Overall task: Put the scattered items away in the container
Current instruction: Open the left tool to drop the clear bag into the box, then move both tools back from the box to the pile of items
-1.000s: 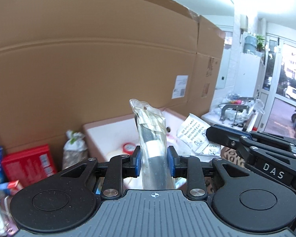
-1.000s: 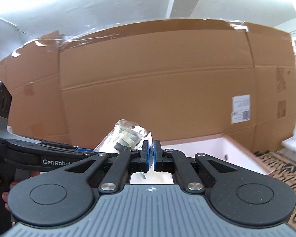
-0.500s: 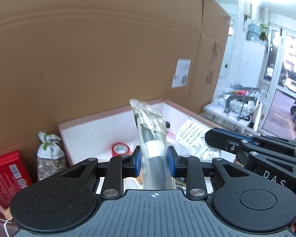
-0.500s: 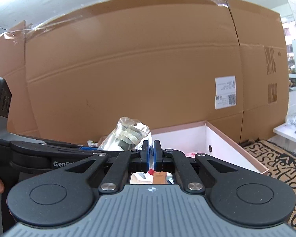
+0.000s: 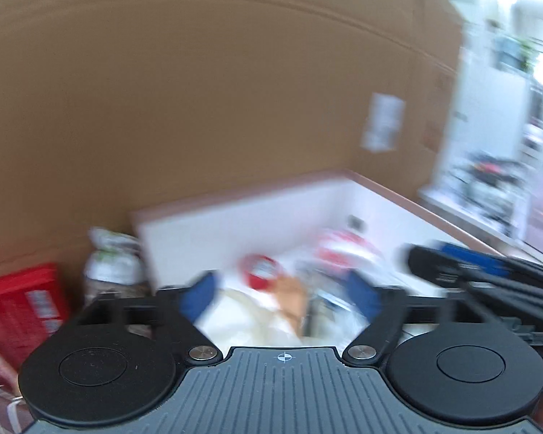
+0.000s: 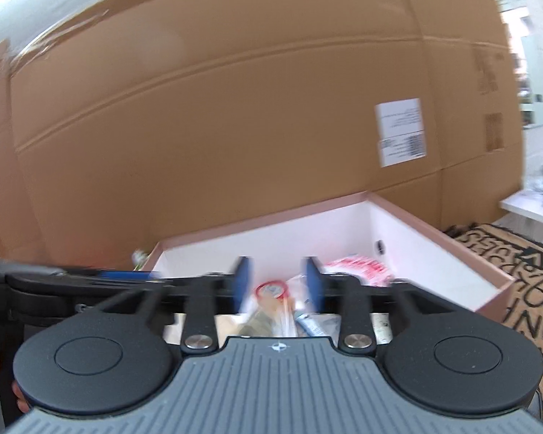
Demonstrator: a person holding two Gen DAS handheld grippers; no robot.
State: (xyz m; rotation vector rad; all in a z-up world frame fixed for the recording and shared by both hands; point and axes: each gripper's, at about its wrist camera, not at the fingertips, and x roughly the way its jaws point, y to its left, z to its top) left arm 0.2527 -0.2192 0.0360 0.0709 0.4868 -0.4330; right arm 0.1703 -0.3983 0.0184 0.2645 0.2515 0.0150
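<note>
Left gripper (image 5: 284, 298): jaws spread wide, having just been opening, nothing pressed between the blue pads (image 5: 195, 296). It hung over the pink-rimmed, white-walled cardboard box (image 5: 242, 218), the container for this task.

Right gripper (image 6: 278, 284): jaws part-open, also just been opening, blue pads clear of everything; it sat above the same box (image 6: 434, 238), close beside the left tool.

Box contents, seen below both tools: a red-and-white round lid or tape roll (image 6: 271, 289), a red-printed white packet (image 6: 358, 267), clear plastic wrapping and a small blue-and-white tube (image 6: 309, 323). The left view was badly smeared, so which of these had come from either gripper cannot be told with confidence.

Still outside the box, at its left wall: a knotted clear bag of brownish contents (image 5: 112, 271) and a red rectangular carton (image 5: 18, 307), both in front of the large brown cardboard sheet (image 5: 235, 90).

Risks, as judged:
- The tools were crowded together over one box; withdrawing carelessly could knock them together or clip the near rim.
- Loose plastic film might cling to a pad and be dragged back out.
- The light box could shift if a jaw caught its wall.
- The knotted bag stood tight against the box, leaving little room for jaws to close around it.
</note>
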